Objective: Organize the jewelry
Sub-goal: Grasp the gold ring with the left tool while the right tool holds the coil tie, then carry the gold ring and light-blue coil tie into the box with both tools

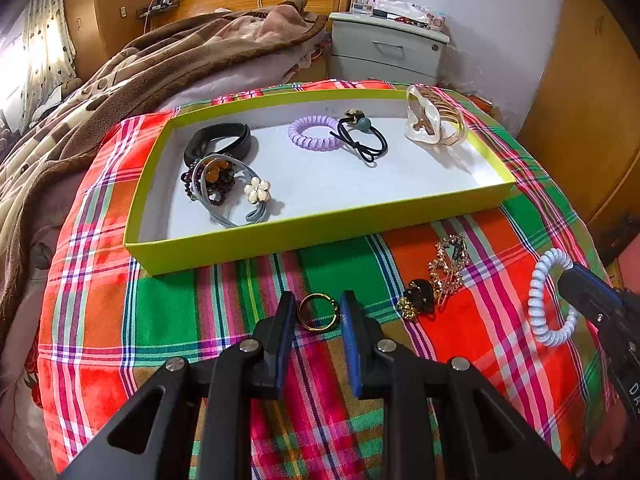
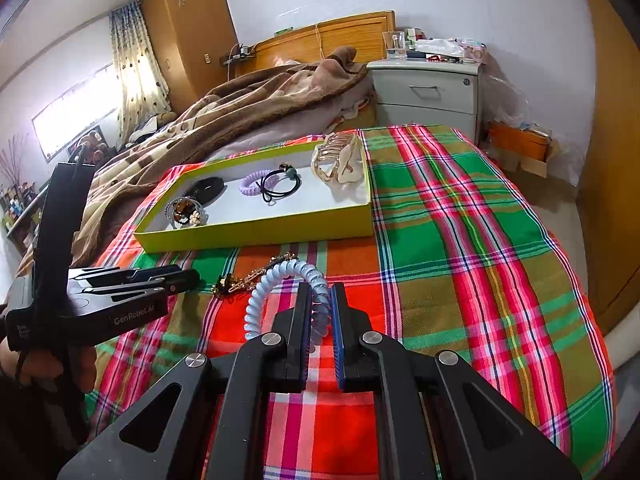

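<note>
A thin gold ring [image 1: 316,328] lies on the plaid cloth [image 1: 180,292], and the pads of my left gripper [image 1: 318,304] press on it from both sides. My right gripper [image 2: 320,292] is shut on a pale blue spiral hair tie [image 2: 256,304], held just above the cloth. From the left wrist view that tie [image 1: 538,292] and the right gripper [image 1: 568,276] are at the far right. A yellow-green box [image 1: 320,236] beyond holds a purple spiral tie [image 1: 310,132], a black bead tie [image 1: 362,136], a hair claw [image 1: 434,120], a black band [image 1: 224,140] and a flower tie tangled with beads [image 1: 224,180].
A gold rhinestone clip [image 1: 446,268] and a black-and-gold ornament [image 1: 418,300] lie on the cloth between the two grippers. A brown blanket [image 1: 140,80] is heaped behind the box on the left. A grey nightstand [image 1: 388,48] stands at the back. The cloth drops off at the right edge.
</note>
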